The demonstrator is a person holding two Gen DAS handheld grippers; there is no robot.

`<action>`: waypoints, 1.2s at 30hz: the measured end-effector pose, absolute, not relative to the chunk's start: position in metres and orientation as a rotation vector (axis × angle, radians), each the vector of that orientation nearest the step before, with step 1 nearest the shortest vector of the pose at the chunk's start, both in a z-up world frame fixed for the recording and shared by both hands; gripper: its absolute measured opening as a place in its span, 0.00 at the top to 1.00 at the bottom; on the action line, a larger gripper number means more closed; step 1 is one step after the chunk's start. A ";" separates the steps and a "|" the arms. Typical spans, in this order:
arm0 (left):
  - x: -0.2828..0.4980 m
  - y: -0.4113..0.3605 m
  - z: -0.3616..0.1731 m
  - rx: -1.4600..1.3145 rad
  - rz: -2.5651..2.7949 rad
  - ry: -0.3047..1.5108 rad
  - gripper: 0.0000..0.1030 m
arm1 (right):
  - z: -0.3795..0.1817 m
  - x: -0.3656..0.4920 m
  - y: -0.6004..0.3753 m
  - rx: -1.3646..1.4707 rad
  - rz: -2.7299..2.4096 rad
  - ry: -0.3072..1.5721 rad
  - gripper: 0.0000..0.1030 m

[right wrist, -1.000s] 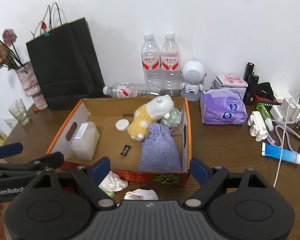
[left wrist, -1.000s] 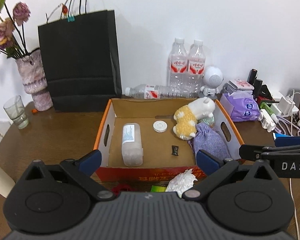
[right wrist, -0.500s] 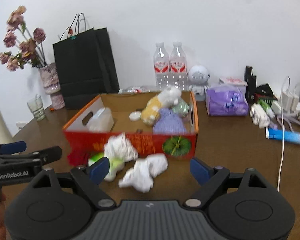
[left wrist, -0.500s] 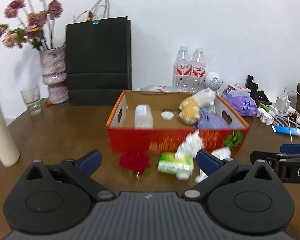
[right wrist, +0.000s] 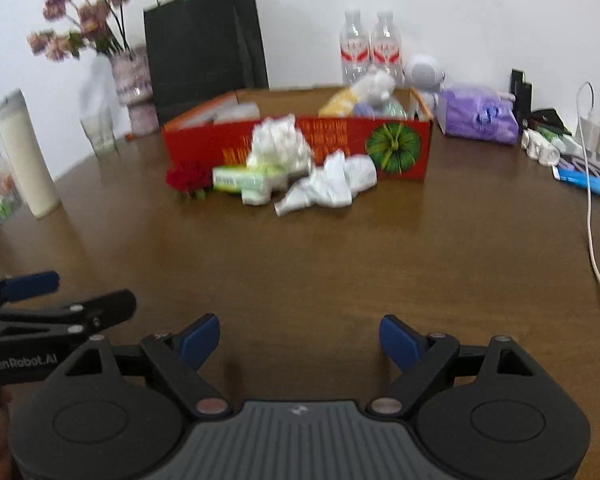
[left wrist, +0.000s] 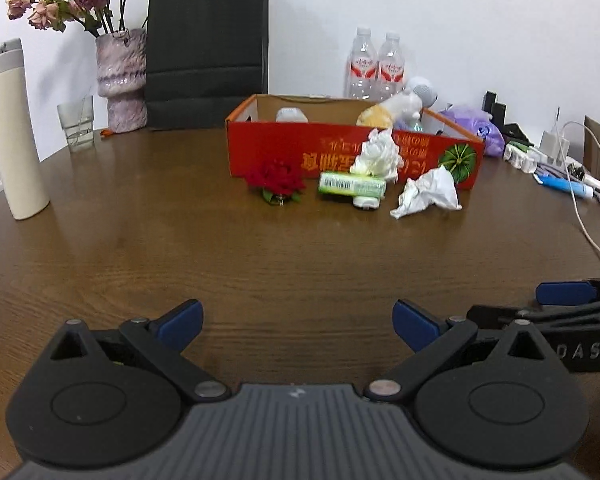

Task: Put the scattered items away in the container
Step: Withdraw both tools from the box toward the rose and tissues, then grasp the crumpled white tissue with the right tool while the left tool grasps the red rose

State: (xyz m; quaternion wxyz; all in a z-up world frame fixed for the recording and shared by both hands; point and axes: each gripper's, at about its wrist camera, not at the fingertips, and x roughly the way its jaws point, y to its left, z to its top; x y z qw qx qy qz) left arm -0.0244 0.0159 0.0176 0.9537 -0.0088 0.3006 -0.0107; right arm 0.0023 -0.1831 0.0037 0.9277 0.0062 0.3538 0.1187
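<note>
Fingers on both my grippers are spread wide with nothing between them, just bare brown surface [left wrist: 148, 240] underneath. The left gripper [left wrist: 298, 322] and right gripper [right wrist: 300, 338] sit side by side, low over the near edge.

The stuff I need to tidy is well ahead of both, lined up against the front wall of the red cardboard box [left wrist: 276, 150]. From left to right: a red flower [left wrist: 275, 178], a green tube [left wrist: 350, 187] lying flat, one crumpled white tissue [left wrist: 378, 156] leaning on the box front above the tube, and a second tissue wad [left wrist: 430, 194] further right on the surface.

The box already holds a yellow-and-white plush toy [left wrist: 388, 110], plus a whitish container [left wrist: 291, 114] near its left end. Right-wrist view is a bit blurry.
</note>
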 end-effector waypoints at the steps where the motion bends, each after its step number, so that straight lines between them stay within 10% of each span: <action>1: -0.024 0.017 0.017 -0.019 -0.023 0.610 0.00 | 0.002 0.000 -0.182 0.002 0.238 0.720 0.16; 36: 0.101 0.061 0.043 -0.116 -0.038 0.612 0.00 | 0.029 0.072 -0.181 0.148 0.297 0.633 0.10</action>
